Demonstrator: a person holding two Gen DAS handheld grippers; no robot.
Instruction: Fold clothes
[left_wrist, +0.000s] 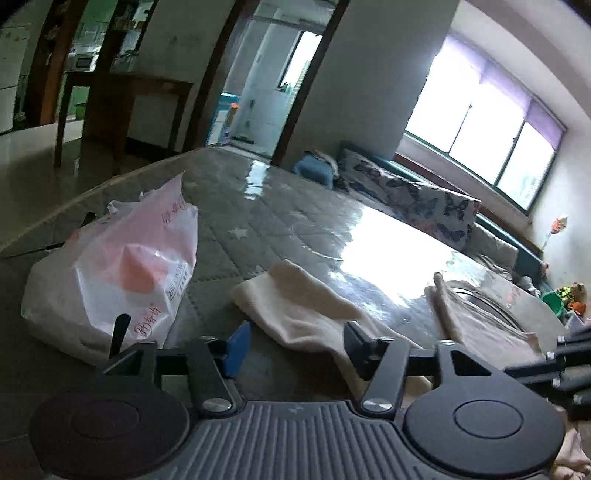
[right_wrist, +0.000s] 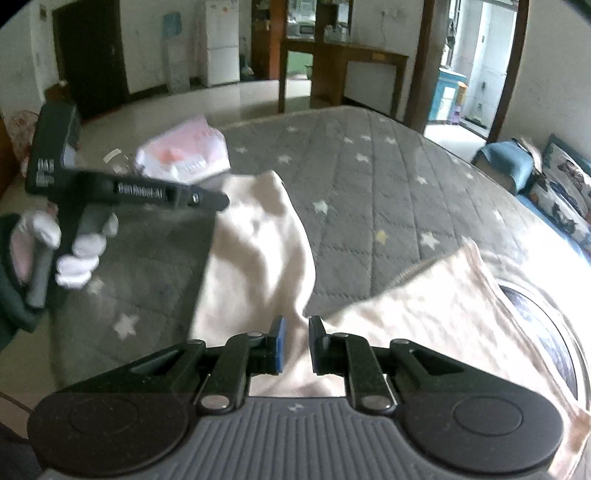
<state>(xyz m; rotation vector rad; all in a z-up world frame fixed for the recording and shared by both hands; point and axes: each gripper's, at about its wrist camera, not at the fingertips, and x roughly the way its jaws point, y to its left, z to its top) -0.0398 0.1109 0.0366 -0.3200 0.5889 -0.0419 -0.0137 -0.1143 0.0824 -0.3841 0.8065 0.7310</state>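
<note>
Lay spread on the star-quilted mattress (right_wrist: 369, 177): cream garment (right_wrist: 258, 240). Hovered over its near edge with fingers wide apart: left gripper (left_wrist: 295, 343). Narrowly parted around cloth, grip unclear: right gripper (right_wrist: 295, 343). Beside: plastic bag (left_wrist: 122, 266).

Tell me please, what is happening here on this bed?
A person with a gripper in each hand is folding a cream garment spread on a grey star-patterned mattress. The right gripper is nearly closed with cream fabric between its fingers. The left gripper is open and hovers over one sleeve, gripping nothing. A white plastic bag lies beside the garment. The fold is not finished; the garment is still loose.
</note>
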